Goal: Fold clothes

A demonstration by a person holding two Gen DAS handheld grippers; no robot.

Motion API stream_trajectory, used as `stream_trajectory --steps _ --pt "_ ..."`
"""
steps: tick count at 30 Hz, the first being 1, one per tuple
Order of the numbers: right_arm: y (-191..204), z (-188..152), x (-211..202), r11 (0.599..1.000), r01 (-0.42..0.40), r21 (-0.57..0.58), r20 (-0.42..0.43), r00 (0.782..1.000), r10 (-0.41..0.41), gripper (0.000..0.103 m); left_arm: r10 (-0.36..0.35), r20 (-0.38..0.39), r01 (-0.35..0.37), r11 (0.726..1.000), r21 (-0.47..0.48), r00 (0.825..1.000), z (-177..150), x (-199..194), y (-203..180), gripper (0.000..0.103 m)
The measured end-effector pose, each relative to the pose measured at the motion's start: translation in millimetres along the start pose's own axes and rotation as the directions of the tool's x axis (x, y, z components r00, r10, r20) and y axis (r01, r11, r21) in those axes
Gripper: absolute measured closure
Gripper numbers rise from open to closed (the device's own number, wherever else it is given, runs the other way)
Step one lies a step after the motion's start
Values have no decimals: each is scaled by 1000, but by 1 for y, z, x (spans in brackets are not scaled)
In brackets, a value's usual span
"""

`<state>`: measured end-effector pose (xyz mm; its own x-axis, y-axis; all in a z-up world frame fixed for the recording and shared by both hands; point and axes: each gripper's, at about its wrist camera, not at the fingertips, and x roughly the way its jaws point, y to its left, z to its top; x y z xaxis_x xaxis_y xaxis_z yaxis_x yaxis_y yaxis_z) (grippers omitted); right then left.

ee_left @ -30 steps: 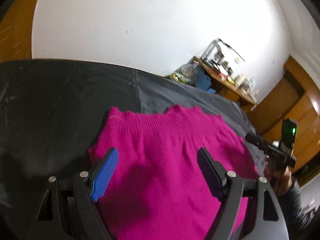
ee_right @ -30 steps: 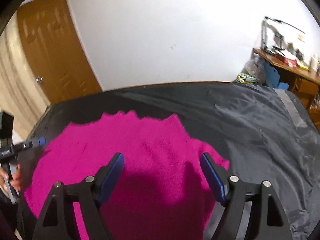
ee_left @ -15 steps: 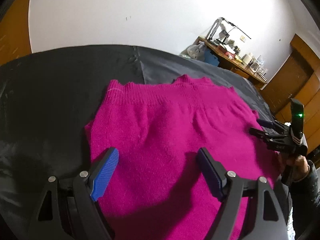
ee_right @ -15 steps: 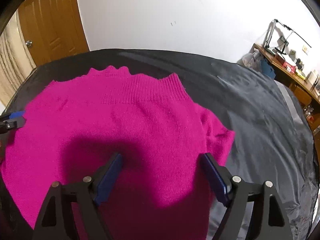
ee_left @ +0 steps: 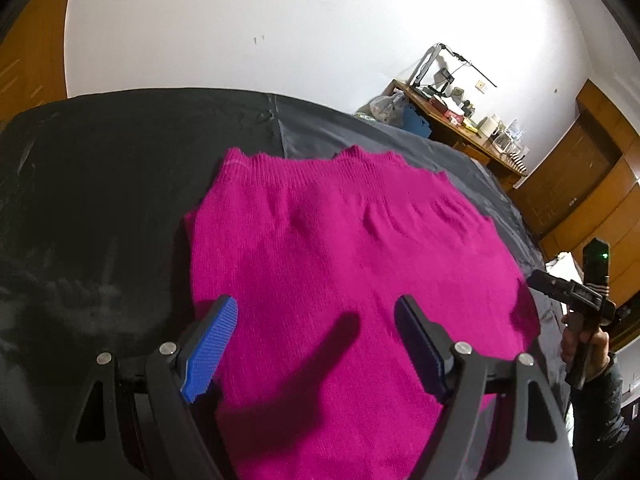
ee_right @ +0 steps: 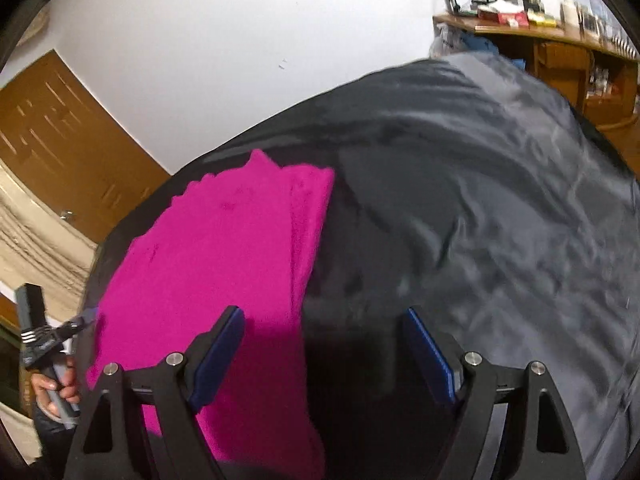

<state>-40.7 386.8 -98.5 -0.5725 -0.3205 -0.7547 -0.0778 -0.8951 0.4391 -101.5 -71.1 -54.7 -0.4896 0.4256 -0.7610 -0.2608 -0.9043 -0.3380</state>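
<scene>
The pink sweater (ee_left: 344, 280) lies flat on the dark surface (ee_left: 100, 200), sides tucked under; both grippers' fingers (ee_left: 210, 344) spread wide, holding nothing; whether another fold remains, I cannot tell.

- White wall (ee_left: 280, 20) behind, plain.
- Wooden door (ee_right: 60, 136) at left.
- Cluttered wooden desk (ee_left: 452, 116) in the corner.
- Brown wooden cabinets (ee_left: 592, 184) at right.
- Dark sheet (ee_right: 500, 200) covering the surface.
</scene>
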Motion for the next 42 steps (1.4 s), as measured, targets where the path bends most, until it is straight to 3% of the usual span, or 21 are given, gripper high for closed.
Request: stream_trajectory --steps 5,9,15,25,30,32,37,42 --pt "8 -19 -2 992 -115 48 -29 993 116 19 -8 6 8 1000 -21 1000 -14 -6 2 19" --pt "16 -36 -3 993 -99 60 -49 994 102 19 -15 11 15 999 -42 1000 -21 -10 8 19" --pt "15 -54 -10 977 -163 137 -41 985 170 19 -23 10 24 998 -66 1000 -27 -11 16 19" --pt "33 -47 16 940 -223 258 71 975 212 19 -55 12 56 994 -98 998 -29 -6 25 19" --pt "41 -38 26 941 -195 275 122 978 167 21 -61 11 62 992 -107 998 -29 -4 30 19" --pt "45 -37 28 951 -163 263 123 983 134 29 -64 10 64 992 -110 998 -29 -3 31 19" --pt "38 -36 33 949 -117 294 105 990 89 74 -69 8 70 991 -117 998 -29 -2 34 19" --pt "35 -35 31 945 -105 309 101 992 77 84 -75 13 76 991 -113 997 -29 -5 33 19"
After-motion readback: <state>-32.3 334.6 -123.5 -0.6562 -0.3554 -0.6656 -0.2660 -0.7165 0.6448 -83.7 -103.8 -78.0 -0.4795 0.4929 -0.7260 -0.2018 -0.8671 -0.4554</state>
